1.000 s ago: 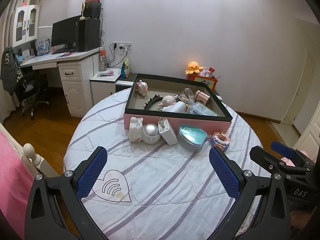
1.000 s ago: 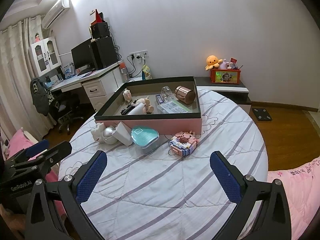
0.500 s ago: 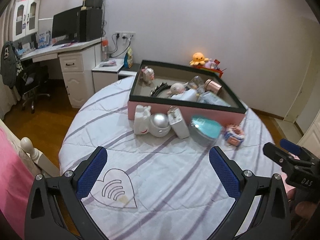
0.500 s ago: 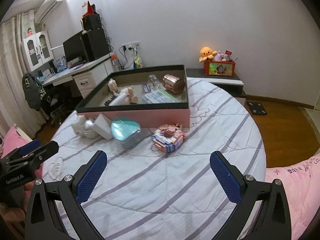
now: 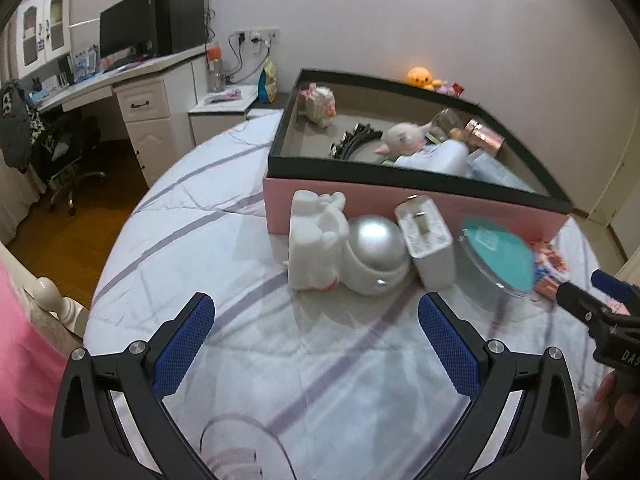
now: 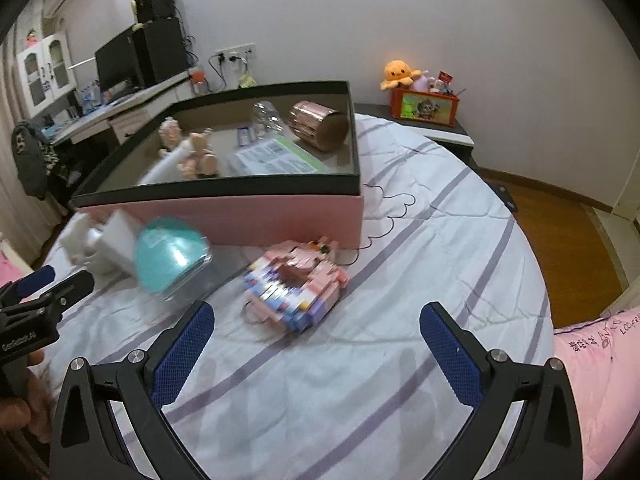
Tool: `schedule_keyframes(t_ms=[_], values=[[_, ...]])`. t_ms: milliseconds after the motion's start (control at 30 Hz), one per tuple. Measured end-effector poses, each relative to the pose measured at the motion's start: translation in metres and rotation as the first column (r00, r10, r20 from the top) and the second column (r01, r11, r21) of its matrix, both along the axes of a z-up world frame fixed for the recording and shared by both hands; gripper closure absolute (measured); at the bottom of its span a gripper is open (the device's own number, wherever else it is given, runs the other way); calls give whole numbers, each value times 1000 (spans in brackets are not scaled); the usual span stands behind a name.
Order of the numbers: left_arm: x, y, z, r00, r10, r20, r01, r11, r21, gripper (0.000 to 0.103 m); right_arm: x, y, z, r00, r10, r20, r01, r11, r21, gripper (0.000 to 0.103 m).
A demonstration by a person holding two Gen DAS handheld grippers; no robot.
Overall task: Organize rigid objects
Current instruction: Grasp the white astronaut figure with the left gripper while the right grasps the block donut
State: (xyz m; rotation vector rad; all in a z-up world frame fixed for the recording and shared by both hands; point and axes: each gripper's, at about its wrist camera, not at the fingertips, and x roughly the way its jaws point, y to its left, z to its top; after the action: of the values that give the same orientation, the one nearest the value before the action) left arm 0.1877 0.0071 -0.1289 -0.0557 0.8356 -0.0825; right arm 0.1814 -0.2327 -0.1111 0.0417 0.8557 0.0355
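White charger (image 5: 427, 245) upright, prongs toward box (image 5: 400, 200)

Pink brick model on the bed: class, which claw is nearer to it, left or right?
Right. The right claw hangs open just short of the pink brick model, which sits ahead between its fingers. The left claw faces the white figurine; the model lies far off to its right.

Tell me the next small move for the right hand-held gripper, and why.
Probably ease the right hand-held gripper forward and down over the pink brick model. Its jaws are wide open and empty, the model lies on the bed just ahead between them, outside the pink box.
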Motion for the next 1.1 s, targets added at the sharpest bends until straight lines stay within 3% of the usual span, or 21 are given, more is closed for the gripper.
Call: schedule_keyframes(t_ms=[267, 300, 367, 400, 433, 567, 900, 1100], values=[[30, -4, -6, 999, -3, -35, 3, 1000, 15, 0, 27, 6, -14, 999, 19, -46, -20, 1000, -24, 1], [33, -4, -6, 999, -3, -36, 3, 1000, 7, 2, 30, 8, -15, 998, 29, -54, -30, 999, -25, 6], [36, -4, -5, 999, -22, -30, 21, 999, -32, 19, 31, 11, -18, 997, 41, -64, -43, 998, -35, 19], [36, -4, -6, 999, -27, -34, 26, 999, -42, 29, 29, 11, -17, 997, 45, -55, -47, 998, -34, 34], [35, -4, -6, 999, -28, -32, 27, 999, -41, 29, 27, 11, -15, 998, 53, -45, -54, 998, -26, 40], [29, 0, -4, 999, -40, -22, 38, 996, -80, 29, 21, 10, -14, 997, 69, -38, -70, 997, -21, 40], [-6, 5, 9, 999, -47, 11, 47, 994, -95, 29, 0, 12, 2, 996, 88, -6, -87, 996, 17, 40], [-18, 2, 37, 995, -74, 62, 80, 991, -104, 29, -9, 20, 36, 989, 134, 59, -138, 989, 57, 40]])
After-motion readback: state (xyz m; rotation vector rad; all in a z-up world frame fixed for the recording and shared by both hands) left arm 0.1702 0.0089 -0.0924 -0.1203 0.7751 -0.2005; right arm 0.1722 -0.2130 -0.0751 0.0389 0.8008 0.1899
